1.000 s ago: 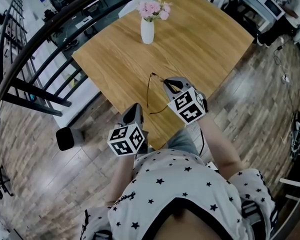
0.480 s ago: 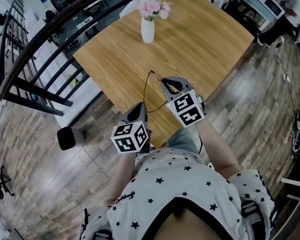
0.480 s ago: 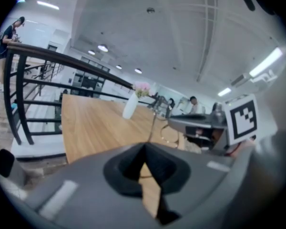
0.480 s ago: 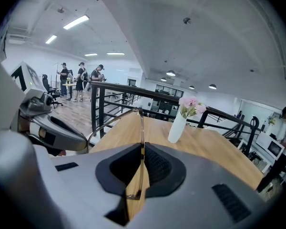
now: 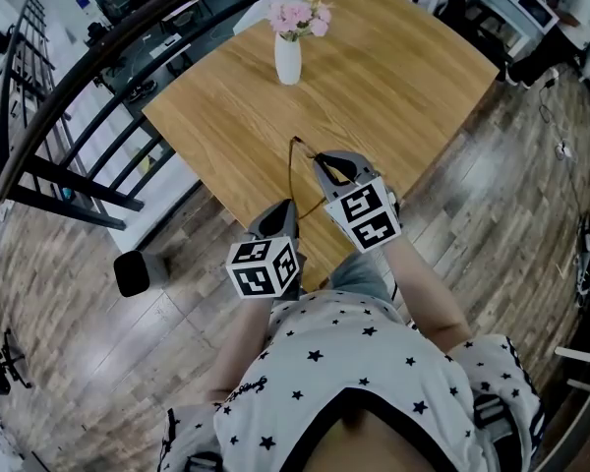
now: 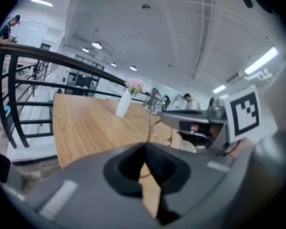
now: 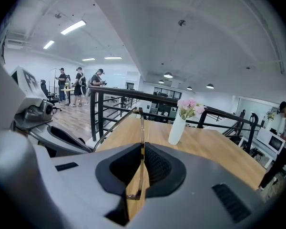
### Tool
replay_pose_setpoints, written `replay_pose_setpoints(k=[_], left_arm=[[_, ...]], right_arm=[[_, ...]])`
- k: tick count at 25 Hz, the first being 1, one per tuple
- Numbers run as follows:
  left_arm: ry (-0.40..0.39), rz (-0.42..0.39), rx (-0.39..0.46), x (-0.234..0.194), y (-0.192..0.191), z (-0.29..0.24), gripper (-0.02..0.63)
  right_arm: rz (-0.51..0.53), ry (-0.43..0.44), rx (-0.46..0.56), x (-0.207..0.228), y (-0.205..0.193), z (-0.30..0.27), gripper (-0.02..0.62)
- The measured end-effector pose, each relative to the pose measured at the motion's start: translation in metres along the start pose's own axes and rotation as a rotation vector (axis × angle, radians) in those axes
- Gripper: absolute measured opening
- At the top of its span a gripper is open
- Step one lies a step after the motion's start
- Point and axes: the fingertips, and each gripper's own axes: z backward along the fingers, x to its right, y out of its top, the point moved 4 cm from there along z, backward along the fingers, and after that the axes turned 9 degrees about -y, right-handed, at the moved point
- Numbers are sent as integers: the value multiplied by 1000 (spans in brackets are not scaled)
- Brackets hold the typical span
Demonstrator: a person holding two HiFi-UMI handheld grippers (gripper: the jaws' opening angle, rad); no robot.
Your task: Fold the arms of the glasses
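Thin wire-framed glasses (image 5: pixel 295 170) hang over the near part of the wooden table (image 5: pixel 403 77), arms spread. My right gripper (image 5: pixel 320 163) is shut on their frame. In the right gripper view the frame (image 7: pixel 141 128) stands on edge between the pads, one arm sweeping left. My left gripper (image 5: pixel 283 207) sits close below the glasses, jaws together. In the left gripper view a glasses arm (image 6: pixel 149 120) rises just beyond my left gripper's tips (image 6: pixel 145 149); I cannot tell whether it touches them. The right gripper (image 6: pixel 195 123) shows at that view's right.
A white vase with pink flowers (image 5: pixel 288 57) stands at the table's far side. A dark metal railing (image 5: pixel 79 96) runs along the left. A black object (image 5: pixel 130 271) lies on the wood floor near the table's near corner. People stand in the background (image 7: pixel 78 85).
My left gripper has moved up and to the right, closer to the glasses' arm. The right gripper has rolled slightly with the glasses but stayed in place.
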Motion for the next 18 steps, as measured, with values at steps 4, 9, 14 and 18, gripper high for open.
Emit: replay_pose_setpoints(k=[4,9,14,18], left_arm=[[-12,-5,-14,5,0,-5,8],[-35,-8,-24,12,1,-13,8],[-57,-16,-32,16,5,-22,8],[-69,-16,-41,19,5,-28,8]], right_arm=[[-10,0,11,-2,1,1,32],[-16,-6,27,-4,3,1,32],[-35,-7,37,-6,3,0,32],[-55,3,46,-7,4,1,32]])
